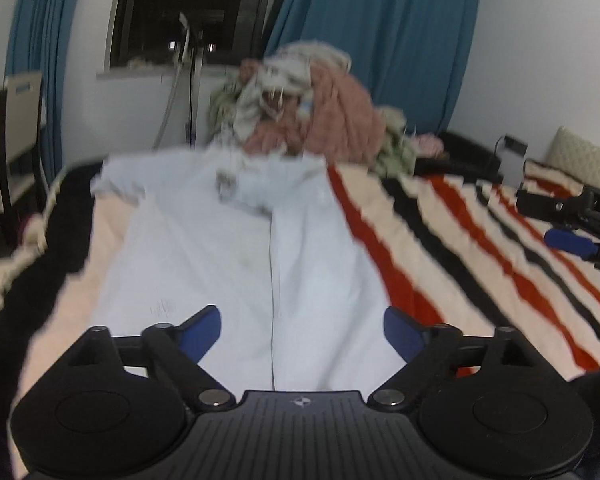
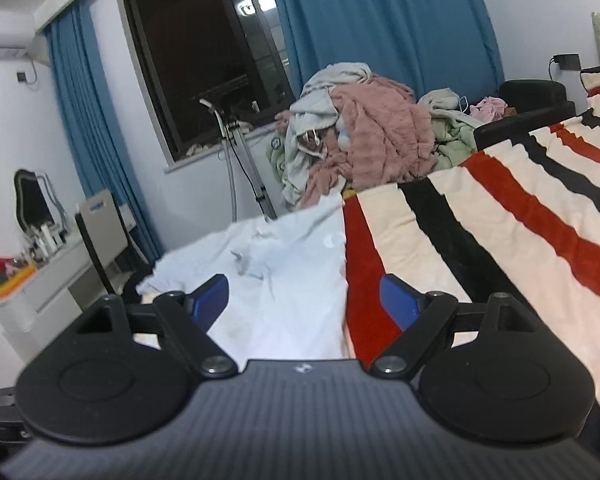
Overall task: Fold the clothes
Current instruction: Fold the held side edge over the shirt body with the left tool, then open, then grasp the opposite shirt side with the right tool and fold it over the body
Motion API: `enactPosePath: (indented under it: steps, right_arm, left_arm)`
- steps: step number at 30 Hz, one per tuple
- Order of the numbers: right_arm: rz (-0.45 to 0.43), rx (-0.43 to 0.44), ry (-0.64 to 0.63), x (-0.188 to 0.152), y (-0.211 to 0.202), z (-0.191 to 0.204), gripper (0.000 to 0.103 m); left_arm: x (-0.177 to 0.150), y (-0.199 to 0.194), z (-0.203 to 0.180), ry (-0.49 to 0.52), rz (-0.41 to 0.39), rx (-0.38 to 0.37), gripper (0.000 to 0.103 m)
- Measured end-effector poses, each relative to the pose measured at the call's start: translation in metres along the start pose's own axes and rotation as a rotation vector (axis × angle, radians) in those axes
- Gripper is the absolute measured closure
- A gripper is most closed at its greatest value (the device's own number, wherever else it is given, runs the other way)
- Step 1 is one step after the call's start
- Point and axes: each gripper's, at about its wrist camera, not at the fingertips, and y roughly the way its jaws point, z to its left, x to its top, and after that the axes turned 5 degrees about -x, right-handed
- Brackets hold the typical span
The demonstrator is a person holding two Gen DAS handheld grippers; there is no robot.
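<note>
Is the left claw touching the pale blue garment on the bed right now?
Cannot tell. In the left wrist view the left claw is open over the pale blue garment, but the blurred picture shows neither contact nor a gap.

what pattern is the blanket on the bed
Cream with red and black stripes on the blanket, clearest in the right wrist view.

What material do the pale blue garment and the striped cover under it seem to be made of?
Pale blue garment: probably thin woven cotton or a blend with a matte finish; it lies flat with fine creases and a crisp centre seam. Striped cover: likely plush fleece, matte and soft; its red, black and cream stripe edges look fuzzy and jagged.
</note>
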Motion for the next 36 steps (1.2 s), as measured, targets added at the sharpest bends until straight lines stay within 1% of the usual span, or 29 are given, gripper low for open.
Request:
enactPosePath:
  steps: [2,4,6,8,9,13,16,18,20,22,24,27,30,34,36]
  right_arm:
    - [-0.002,0.003,-0.028,0.013,-0.010,0.010,0.019]
    - [0.004,0.040,-0.069,0.024,-0.017,0.023,0.019]
    - [0.030,0.070,-0.043,0.034,-0.020,0.028,0.019]
    - [0.050,0.076,-0.019,0.044,-0.019,0.033,0.019]
    - [0.050,0.071,-0.023,0.048,-0.018,0.035,0.019]
    - [0.002,0.032,-0.099,0.053,-0.018,0.040,0.019]
    - [0.020,0.050,-0.063,0.046,-0.008,0.028,0.019]
    - [0.043,0.033,-0.077,0.041,0.006,0.025,0.019]
    - [0.078,0.009,-0.102,0.038,0.027,0.026,0.019]
    - [0.107,0.003,-0.124,0.040,0.048,0.032,0.019]
    - [0.128,0.005,-0.149,0.041,0.072,0.044,0.019]
    - [0.157,0.029,-0.187,0.042,0.119,0.068,0.019]
    - [0.177,0.067,-0.262,0.030,0.179,0.105,0.019]
    - [0.186,0.143,-0.386,0.002,0.253,0.165,0.019]
    - [0.191,0.181,-0.449,-0.013,0.289,0.195,0.019]
  left_arm:
    - [0.017,-0.019,-0.007,0.012,-0.032,-0.001,0.000]
    - [0.033,-0.033,-0.012,0.012,-0.046,-0.003,0.000]
    - [0.046,-0.043,-0.013,-0.023,-0.044,0.003,0.000]
    - [0.059,-0.049,-0.010,-0.048,-0.043,-0.001,0.000]
    - [0.067,-0.051,-0.009,-0.043,-0.045,-0.002,0.000]
    - [0.101,-0.048,-0.002,-0.003,-0.077,0.007,0.000]
    - [0.117,-0.038,0.010,-0.014,-0.100,0.006,0.000]
    - [0.118,-0.026,0.019,-0.030,-0.126,0.001,0.000]
    - [0.114,-0.010,0.028,-0.025,-0.133,-0.005,0.000]
    - [0.106,0.013,0.038,-0.008,-0.121,0.013,0.000]
    - [0.095,0.036,0.052,0.001,-0.091,0.032,0.000]
    - [0.079,0.058,0.079,-0.007,-0.059,0.062,0.000]
    - [0.068,0.068,0.109,-0.050,-0.054,0.064,0.000]
    - [0.047,0.069,0.153,-0.164,-0.074,0.020,0.000]
    - [0.043,0.073,0.168,-0.170,-0.083,0.027,0.000]
